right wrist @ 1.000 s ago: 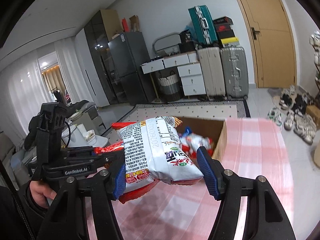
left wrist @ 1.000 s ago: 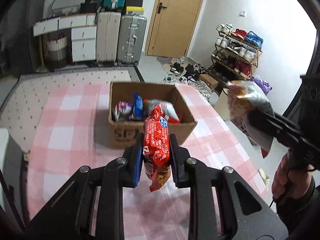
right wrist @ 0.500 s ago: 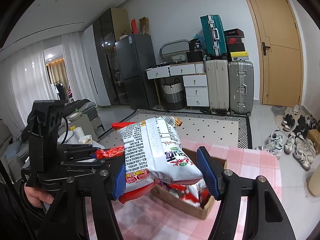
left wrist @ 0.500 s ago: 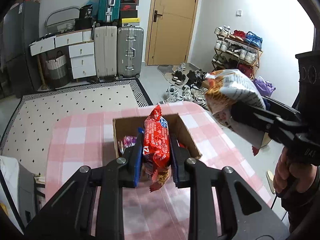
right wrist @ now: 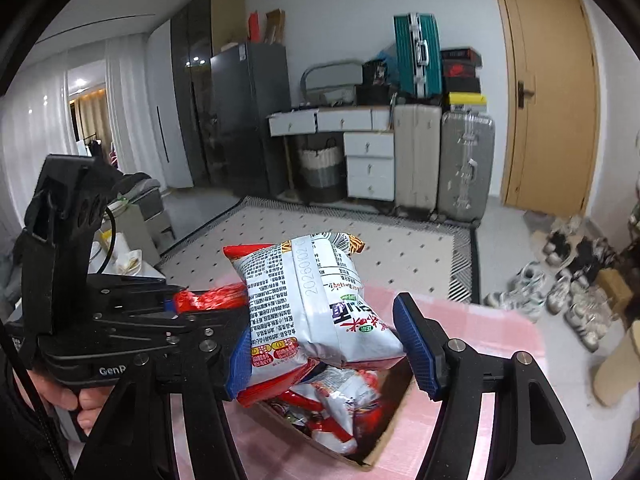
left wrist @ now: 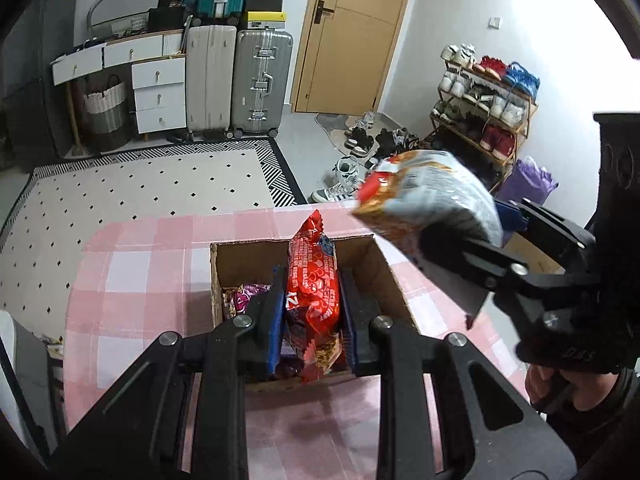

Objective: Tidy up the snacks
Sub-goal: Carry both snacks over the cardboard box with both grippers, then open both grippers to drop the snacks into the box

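Left wrist view, my left hand-held gripper (left wrist: 313,312): jaws drawn narrow, blue pads pinching a slim red snack packet (left wrist: 313,292) on both sides; the packet stands on end between the pads, its crimped top poking up past them.
Left wrist view, cardboard box (left wrist: 384,276): I see it open-topped right under the packet, resting on the pink checked surface (left wrist: 132,292); a purple wrapper (left wrist: 244,296) shows inside at the left wall.
Left wrist view, my right hand-held gripper (left wrist: 472,236): it comes in from the right, above and to the right of the box, carrying a large white-and-orange bag (left wrist: 432,200); the bag hangs clear of the box rim.
Left wrist view, holding hand (left wrist: 540,388): partly visible low at the right, under the black gripper body.
Right wrist view, my right hand-held gripper (right wrist: 324,336): jaws spread about halfway, with the big white noodle-style bag (right wrist: 316,296) clamped between the blue pads, printed back facing me.
Right wrist view, box (right wrist: 394,424): directly beneath the bag, with red-and-white packets (right wrist: 336,404) piled inside.
Right wrist view, my left hand-held gripper (right wrist: 188,304): at the left, just beside the bag, the red packet (right wrist: 212,300) sticking out of its tip; I cannot judge its jaw gap from this side.
Right wrist view, hand (right wrist: 60,392): wrapped round the left gripper's handle.
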Demonstrator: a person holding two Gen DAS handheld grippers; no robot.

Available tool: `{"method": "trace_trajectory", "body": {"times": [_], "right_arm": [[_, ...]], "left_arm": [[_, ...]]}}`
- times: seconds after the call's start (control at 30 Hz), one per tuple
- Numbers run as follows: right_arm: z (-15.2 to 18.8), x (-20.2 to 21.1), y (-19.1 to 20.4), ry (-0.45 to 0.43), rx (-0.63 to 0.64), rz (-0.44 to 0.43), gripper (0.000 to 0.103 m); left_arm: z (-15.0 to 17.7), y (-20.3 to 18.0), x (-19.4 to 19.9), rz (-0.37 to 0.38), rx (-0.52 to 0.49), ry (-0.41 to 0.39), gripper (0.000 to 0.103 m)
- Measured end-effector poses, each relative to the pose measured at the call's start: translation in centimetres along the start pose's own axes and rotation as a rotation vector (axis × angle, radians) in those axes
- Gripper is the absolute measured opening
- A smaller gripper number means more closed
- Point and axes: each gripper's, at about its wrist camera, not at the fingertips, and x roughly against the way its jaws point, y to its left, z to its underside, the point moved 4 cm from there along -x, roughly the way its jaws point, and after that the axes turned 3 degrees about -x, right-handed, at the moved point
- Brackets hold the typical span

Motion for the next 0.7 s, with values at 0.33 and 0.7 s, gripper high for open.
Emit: {"method": "trace_trajectory", "body": {"times": [0.33,0.7], "right_arm": [[2.2,-3.8,-2.4,0.039,-0.041,0.009,0.065],[4.2,-7.9,-3.6,0.102,-0.033,0.050,0.067]], "left_arm": [[0.4,0.8,-5.6,0.021,0.020,0.036,0.021],[0.8,2.2,-10.5,0.028,0.041,0.069,0.024]]}}
